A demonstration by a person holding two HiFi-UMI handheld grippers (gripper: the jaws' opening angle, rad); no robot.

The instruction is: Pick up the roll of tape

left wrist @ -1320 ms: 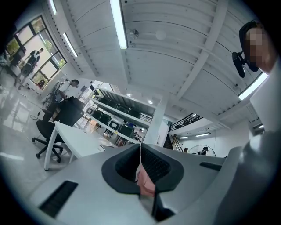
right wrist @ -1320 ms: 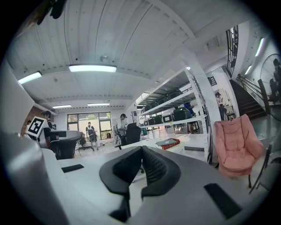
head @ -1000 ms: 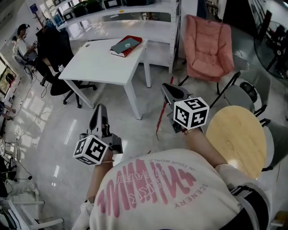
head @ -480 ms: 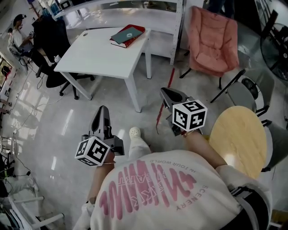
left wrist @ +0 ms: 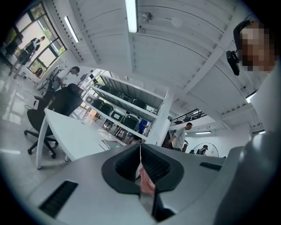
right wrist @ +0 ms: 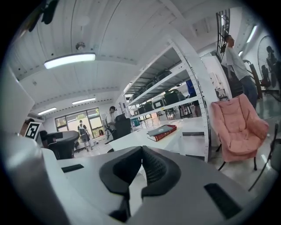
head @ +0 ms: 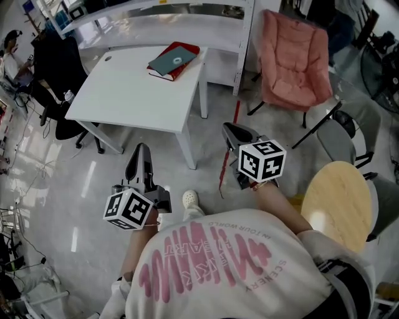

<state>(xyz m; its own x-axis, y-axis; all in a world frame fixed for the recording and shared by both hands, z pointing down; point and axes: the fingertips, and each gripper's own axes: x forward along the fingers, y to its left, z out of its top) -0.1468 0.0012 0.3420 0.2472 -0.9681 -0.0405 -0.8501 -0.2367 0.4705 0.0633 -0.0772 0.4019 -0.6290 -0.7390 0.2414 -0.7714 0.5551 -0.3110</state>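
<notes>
I cannot make out a roll of tape for certain; a small pale ring shows on the grey cover of a red book [head: 173, 60] at the far corner of the white table [head: 124, 99]. My left gripper [head: 139, 151] hangs over the floor, short of the table's near edge, jaws shut and empty. To its right my right gripper [head: 231, 130] is also shut with nothing held. In the right gripper view the book [right wrist: 161, 131] lies ahead on the table [right wrist: 140, 139], beyond the closed jaws [right wrist: 142, 149]. The left gripper [left wrist: 140, 147] faces the table [left wrist: 72, 138] from its side.
A pink folding chair [head: 293, 56] stands at the back right, a grey chair [head: 340, 140] and a round wooden table [head: 340, 199] at the right. A black office chair [head: 59, 68] sits left of the white table. A red stick [head: 227, 146] lies on the floor. White shelving [head: 187, 12] runs behind.
The person has stepped toward the white table, which now lies closer and lower in the head view. Both grippers travelled forward with the body, still shut. A white shoe has come into view.
</notes>
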